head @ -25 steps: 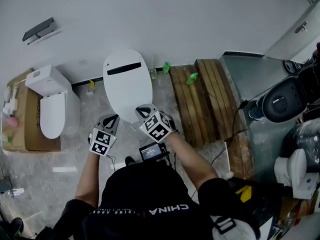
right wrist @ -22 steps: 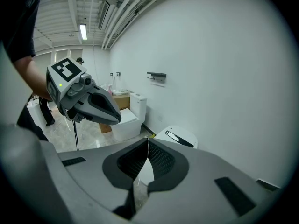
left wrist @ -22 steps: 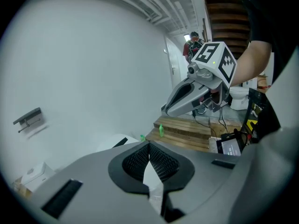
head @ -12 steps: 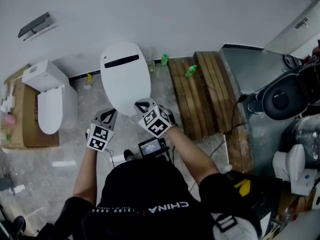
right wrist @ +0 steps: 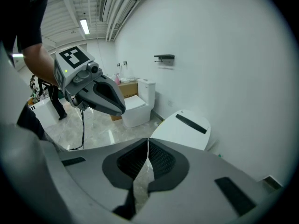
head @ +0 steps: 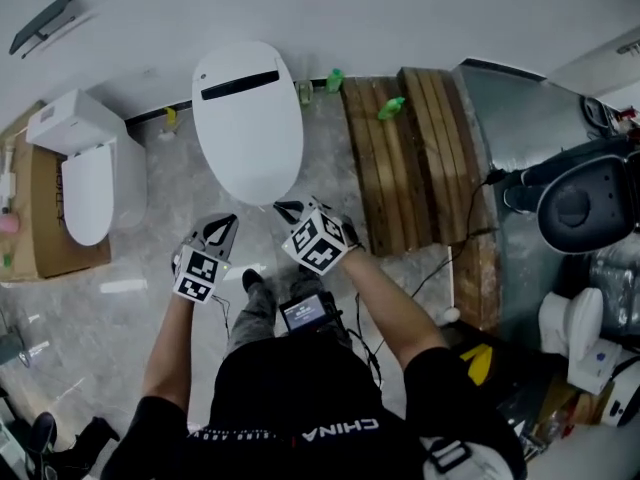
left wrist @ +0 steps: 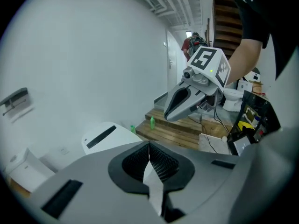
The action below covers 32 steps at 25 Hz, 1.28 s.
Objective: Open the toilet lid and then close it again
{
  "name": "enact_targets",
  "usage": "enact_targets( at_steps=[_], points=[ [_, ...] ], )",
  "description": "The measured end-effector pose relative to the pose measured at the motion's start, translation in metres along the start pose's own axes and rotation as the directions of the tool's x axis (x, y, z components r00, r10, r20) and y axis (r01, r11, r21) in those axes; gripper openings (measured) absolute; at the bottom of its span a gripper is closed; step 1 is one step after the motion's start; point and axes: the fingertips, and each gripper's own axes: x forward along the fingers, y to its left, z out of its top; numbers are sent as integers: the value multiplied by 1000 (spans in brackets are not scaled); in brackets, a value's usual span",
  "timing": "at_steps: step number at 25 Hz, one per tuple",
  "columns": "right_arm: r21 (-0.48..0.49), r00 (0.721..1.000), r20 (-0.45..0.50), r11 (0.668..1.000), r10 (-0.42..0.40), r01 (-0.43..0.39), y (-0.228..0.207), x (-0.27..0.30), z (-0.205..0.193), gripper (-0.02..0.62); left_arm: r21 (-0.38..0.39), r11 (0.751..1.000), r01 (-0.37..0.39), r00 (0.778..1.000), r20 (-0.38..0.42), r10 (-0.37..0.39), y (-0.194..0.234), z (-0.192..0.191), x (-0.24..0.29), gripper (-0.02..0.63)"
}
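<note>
Lid: toilet lid [head: 247, 118] lies just ahead, long axis toward the wall [head: 400, 8].
Nearer: right gripper [head: 287, 209], not left gripper [head: 224, 225].
Jaws: both closed, empty.

A plain white wall [head: 400, 8] fills the top of the head view from 10 to 2 o'clock. A dark wall-mounted bracket shelf [head: 40, 20] hangs on it at 10 o'clock. Glossy grey marbled floor tiles [head: 130, 318] spread below. At 9 o'clock a small white ceramic toilet with a shut lid [head: 85, 168] stands against flat brown cardboard [head: 40, 233]. Brown wooden planks [head: 405, 158] lie at 1 o'clock, with a green plastic bottle [head: 391, 107] on them. In the right gripper view, white tube lamps [right wrist: 84, 26] glow beside pale ceiling pipes [right wrist: 117, 6].
</note>
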Motion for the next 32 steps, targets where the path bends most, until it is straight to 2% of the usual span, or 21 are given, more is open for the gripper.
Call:
enact_targets(
  at_steps=[4,9,10,13,16,18,21,26,29,30,32],
  points=[
    [14,997,-37,998,62,-61,2,45,-34,16,-30,999,23,999,-34,-24,3,-35,31,11],
    [27,986,-106,991,131,-129,5,113,-89,28,-6,996,86,995,-57,-86,2,-86,90,17],
    [18,983,-122,990,139,-138,5,128,-102,67,13,996,91,994,-68,-90,2,-99,105,43],
    [-54,982,-156,992,107,-117,0,174,-145,180,98,993,72,993,-103,-62,2,-142,153,227],
    [-184,989,-149,982,8,-36,-11,220,-183,246,246,969,35,993,-120,-5,2,-191,200,282],
    [-280,989,-137,960,-48,8,-17,249,-207,269,343,939,13,993,-115,28,1,-221,230,307],
    [-412,987,-110,909,-121,65,-23,290,-240,295,455,889,-43,990,-103,101,7,-264,269,325],
    [-560,973,0,806,-230,191,-36,328,-267,311,540,822,-182,970,-40,241,31,-306,309,351],
    [-625,953,60,733,-297,268,-41,331,-270,318,555,802,-222,962,-12,274,39,-311,320,362],
    [-632,948,70,721,-311,284,-42,331,-271,321,554,801,-228,960,-8,279,39,-312,322,368],
    [-627,944,79,720,-320,297,-44,334,-272,321,552,801,-234,958,-9,286,35,-314,322,368]
  ],
)
